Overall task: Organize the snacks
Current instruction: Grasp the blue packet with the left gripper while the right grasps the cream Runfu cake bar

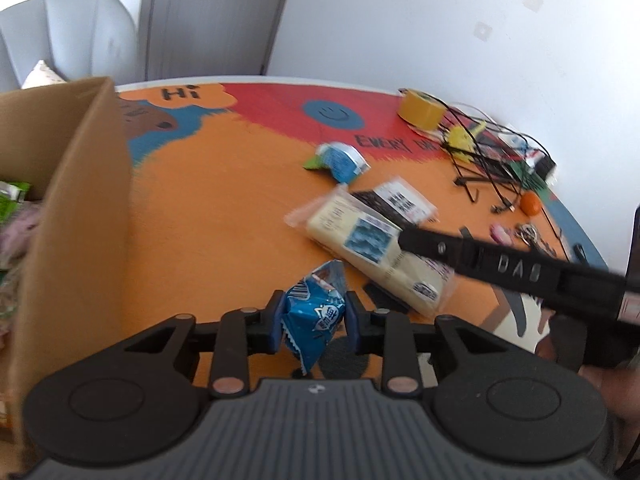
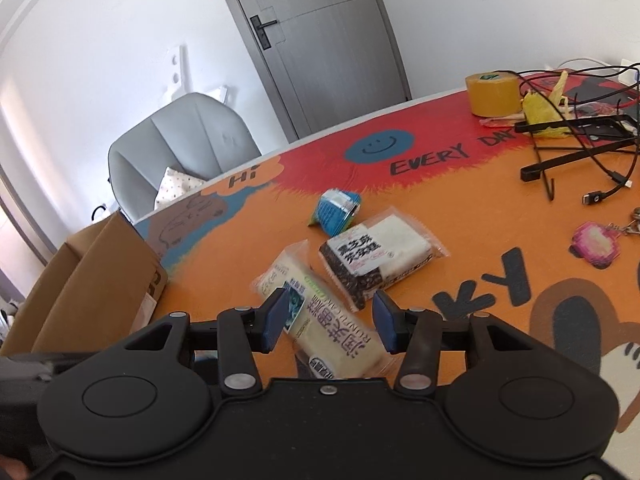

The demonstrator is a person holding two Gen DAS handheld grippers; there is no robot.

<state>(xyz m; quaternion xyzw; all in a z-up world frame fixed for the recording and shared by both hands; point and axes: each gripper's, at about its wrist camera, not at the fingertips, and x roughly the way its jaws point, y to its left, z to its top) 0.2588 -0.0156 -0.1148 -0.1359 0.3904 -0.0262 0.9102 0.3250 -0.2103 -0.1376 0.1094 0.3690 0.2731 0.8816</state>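
Note:
A small blue snack packet [image 1: 316, 314] sits between the pads of my left gripper [image 1: 314, 300], which is shut on it just above the orange table [image 1: 220, 220]. A long cream cake packet [image 2: 332, 332] lies diagonally between the jaws of my right gripper [image 2: 328, 300]. Its left pad rests on the label and its right pad meets the wrapper's edge. In the left wrist view one right-gripper finger [image 1: 500, 268] crosses that cream packet [image 1: 360, 236]. A black sesame cake packet [image 2: 376, 260] and a blue pouch [image 2: 338, 210] lie farther back. The cardboard box [image 1: 92, 200] stands at left.
A yellow tape roll [image 2: 494, 94], a black stand with tangled cables [image 2: 580, 148], a pink keychain [image 2: 596, 242] and a small orange ball [image 1: 530, 203] crowd the table's right side. A grey chair [image 2: 184, 144] and a door [image 2: 320, 40] stand beyond the far edge.

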